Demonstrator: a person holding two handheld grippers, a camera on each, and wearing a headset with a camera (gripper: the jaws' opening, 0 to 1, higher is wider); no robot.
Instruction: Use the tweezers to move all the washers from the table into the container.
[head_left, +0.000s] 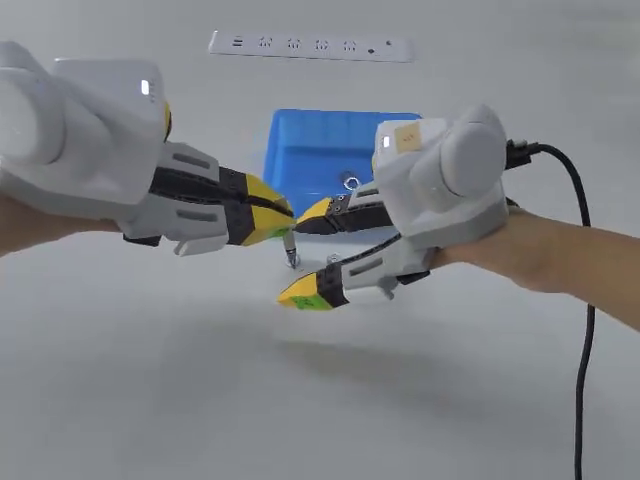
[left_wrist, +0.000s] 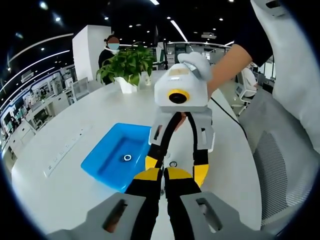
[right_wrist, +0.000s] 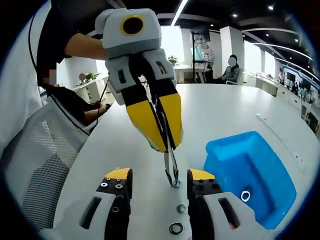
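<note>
My left gripper (head_left: 283, 222) is shut on thin metal tweezers (head_left: 290, 250) that point down towards the white table. In the right gripper view the tweezers (right_wrist: 171, 167) end at a small washer (right_wrist: 176, 184); I cannot tell if it is pinched or lying behind the tips. Two more washers (right_wrist: 182, 208) (right_wrist: 176, 228) lie on the table nearer my right gripper (right_wrist: 160, 176), which stands open on either side of the tweezers. The blue container (head_left: 300, 150) sits just behind both grippers with one washer (head_left: 350, 182) inside. My right gripper (head_left: 308, 253) faces the left one tip to tip.
A white power strip (head_left: 310, 45) lies at the far edge of the table behind the container. A black cable (head_left: 582, 300) hangs from the right gripper. A potted plant (left_wrist: 127, 65) stands far across the table, and people sit beyond it.
</note>
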